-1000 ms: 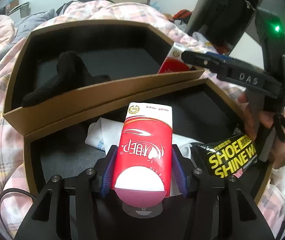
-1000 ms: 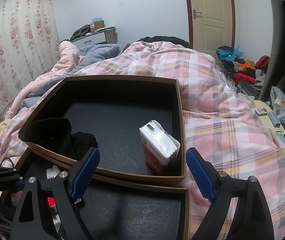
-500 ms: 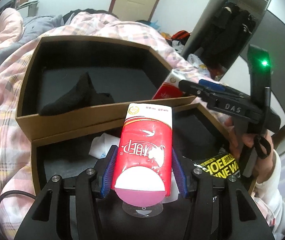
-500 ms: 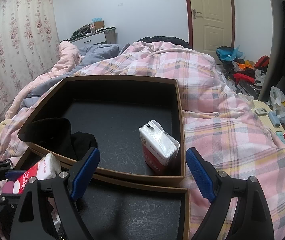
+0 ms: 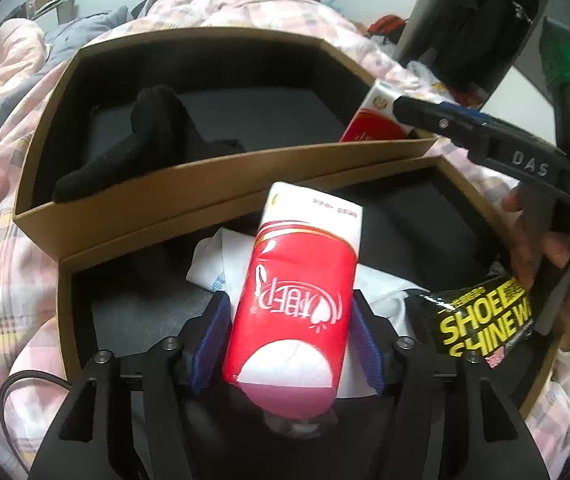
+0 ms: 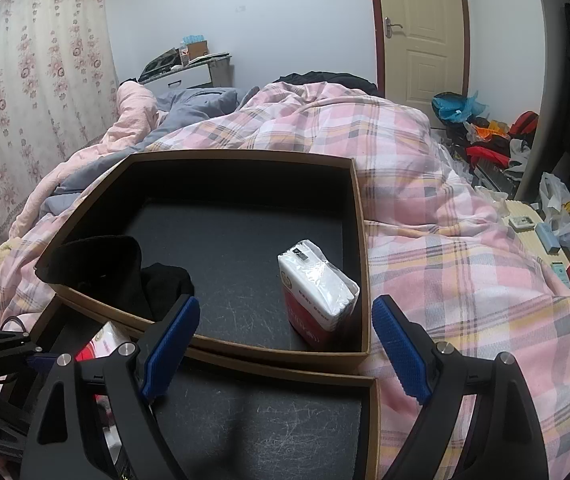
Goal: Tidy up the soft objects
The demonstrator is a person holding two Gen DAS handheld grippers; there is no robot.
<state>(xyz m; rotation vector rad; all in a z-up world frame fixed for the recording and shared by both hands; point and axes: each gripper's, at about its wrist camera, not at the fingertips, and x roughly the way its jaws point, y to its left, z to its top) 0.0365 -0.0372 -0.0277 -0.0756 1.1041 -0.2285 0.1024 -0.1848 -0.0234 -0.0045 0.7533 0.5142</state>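
Observation:
My left gripper is shut on a red and white tissue pack and holds it above the near box. The far box holds a black sock and a second tissue pack in its right corner. A white cloth and a black and yellow shoe shine wipes pack lie in the near box. My right gripper is open and empty over the boxes' shared edge, near the second tissue pack. The sock also shows in the right wrist view.
Both boxes sit on a pink plaid quilt on a bed. The right gripper's body and the hand holding it stand at the right of the near box. Clutter lies on the floor beyond the bed.
My left gripper has carried the held tissue pack a little lower and closer to the boxes after rising. The right gripper has not moved.

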